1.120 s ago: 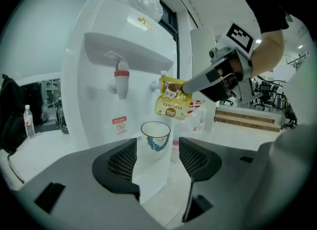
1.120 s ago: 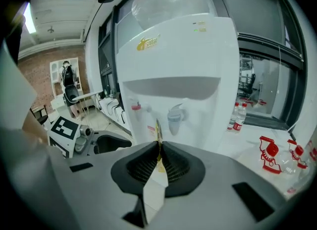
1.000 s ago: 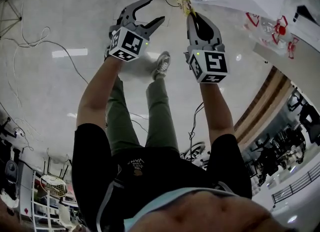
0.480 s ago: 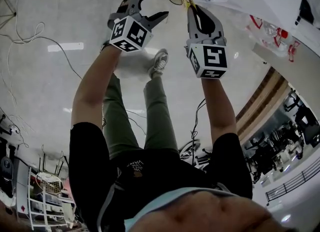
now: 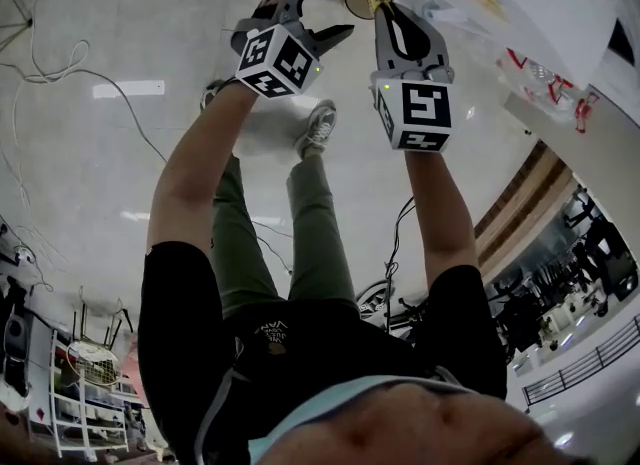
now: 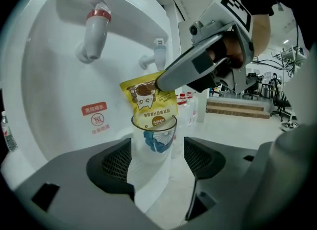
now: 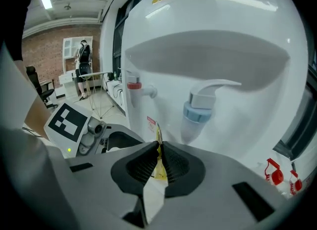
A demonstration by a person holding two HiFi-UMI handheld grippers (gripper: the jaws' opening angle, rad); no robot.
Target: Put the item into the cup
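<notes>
Jaws, R gripper (image 7: 159, 161): closed tight on yellow sachet (image 6: 147, 101), gripped at its upper edge. Sachet's lower end sits inside rim of clear cup (image 6: 154, 144) w/ blue print, just below R jaws' tips. Jaws, L gripper (image 5: 336, 8): wide apart, just been opening; cup stands between them, one pad each side, no clamp seen. Behind both: white water dispenser (image 7: 213, 46); red tap (image 6: 96, 28) up-left of L jaws, blue tap (image 7: 200, 108) above R jaws.
</notes>
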